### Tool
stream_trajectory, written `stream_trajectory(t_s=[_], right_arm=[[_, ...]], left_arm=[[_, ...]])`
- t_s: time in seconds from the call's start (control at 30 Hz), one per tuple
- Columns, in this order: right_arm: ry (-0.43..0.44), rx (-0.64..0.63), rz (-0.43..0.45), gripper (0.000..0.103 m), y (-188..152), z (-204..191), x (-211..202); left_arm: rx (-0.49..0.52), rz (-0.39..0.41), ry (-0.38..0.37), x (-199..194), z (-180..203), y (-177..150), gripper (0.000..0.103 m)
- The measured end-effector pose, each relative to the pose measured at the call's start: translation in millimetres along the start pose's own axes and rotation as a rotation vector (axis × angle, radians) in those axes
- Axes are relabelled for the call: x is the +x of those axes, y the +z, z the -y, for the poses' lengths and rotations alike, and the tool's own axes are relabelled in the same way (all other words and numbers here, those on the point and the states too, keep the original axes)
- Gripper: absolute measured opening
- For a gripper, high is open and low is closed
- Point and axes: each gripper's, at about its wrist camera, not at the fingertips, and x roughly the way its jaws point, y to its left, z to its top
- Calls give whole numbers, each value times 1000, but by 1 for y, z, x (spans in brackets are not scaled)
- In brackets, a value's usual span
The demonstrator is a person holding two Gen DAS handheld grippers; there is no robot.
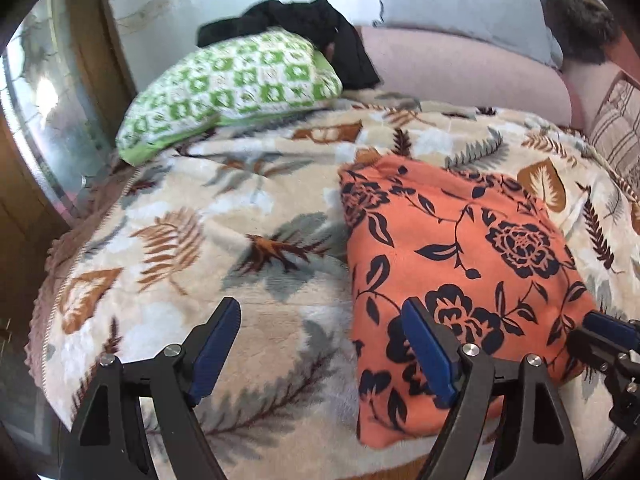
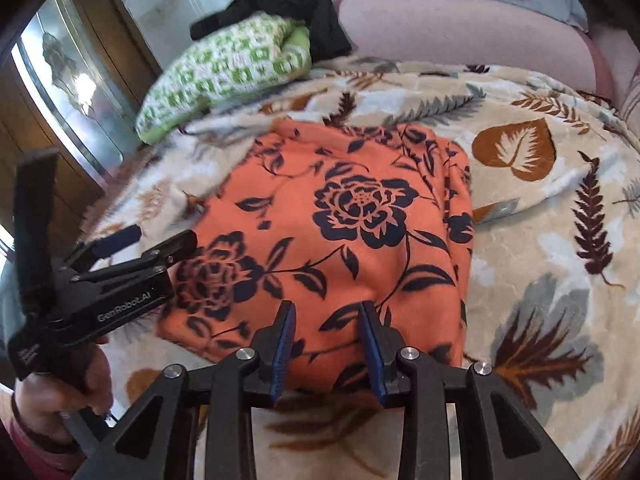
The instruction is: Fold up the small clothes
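With my left gripper [image 1: 320,344] spread wide and my right gripper [image 2: 328,344] part-open, both grasping nothing, the folded orange floral garment [image 2: 332,232] lies on the blanket [image 2: 540,240] at twelve o'clock, light, limp and best pinched at its near hem.

**Black Frames, Blue Pads, Silver Screws**

The left hand-held gripper [image 1: 324,350] is showing two matte black angular fingers, each lined with a ribbed blue pad [image 1: 428,354] and pinned by round silver screws [image 1: 469,349]. The right hand-held gripper [image 2: 329,346] is wearing the same black frame, blue ribbed pads and silver screws. Seen from the right wrist view, the left tool's black body is carrying white "GenRobot.AI" lettering [image 2: 123,307]. The hand [image 2: 60,396] gripping its handle is showing a dark band at the wrist and a reddish sleeve edge.
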Motion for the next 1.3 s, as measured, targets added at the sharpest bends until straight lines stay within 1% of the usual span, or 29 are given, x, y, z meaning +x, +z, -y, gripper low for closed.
stream_trajectory(t_s=[0.13,0.2,0.23,0.27,0.3,0.37,0.43,0.53,0.6,0.77,0.87,0.9,0.93,1.03,1.13,1.3], right_arm=[[-35,-26,85,36,-8,-10,-41],[-46,-17,123,39,-7,-14,-61],[-49,-6,147,54,-7,-15,-73],[-46,7,177,65,-6,-16,-83],[-43,17,207,73,-7,-18,-93],[-60,17,245,73,-8,-24,-114],[-96,16,271,73,-9,-28,-130],[-103,30,293,73,-8,-31,-152],[-108,40,315,73,-8,-33,-165],[-122,43,338,73,-8,-41,-190],[-129,51,350,73,-10,-46,-203],[-128,53,350,73,-10,-46,-206],[-124,54,353,73,-10,-47,-209],[-122,53,364,73,-12,-51,-218],[-118,51,369,73,-13,-57,-225],[-123,44,365,73,-16,-62,-231]], left_arm=[[-32,66,16,-42,-6,-2,83],[-38,103,33,-64,-6,-2,83],[-40,118,36,-75,-6,-1,83],[-40,134,34,-87,-6,-1,83],[-39,154,31,-99,-6,0,83],[-40,189,35,-121,-8,1,84],[-45,224,36,-144,-9,2,89],[-56,276,25,-175,-11,3,90],[-60,295,23,-191,-12,5,90],[-77,327,47,-224,-15,6,90],[-87,341,53,-239,-19,5,93],[-90,347,53,-243,-20,5,99],[-91,360,52,-248,-21,4,101],[-91,399,60,-262,-23,2,101],[-82,400,68,-269,-24,4,101],[-102,397,54,-274,-29,6,101]])
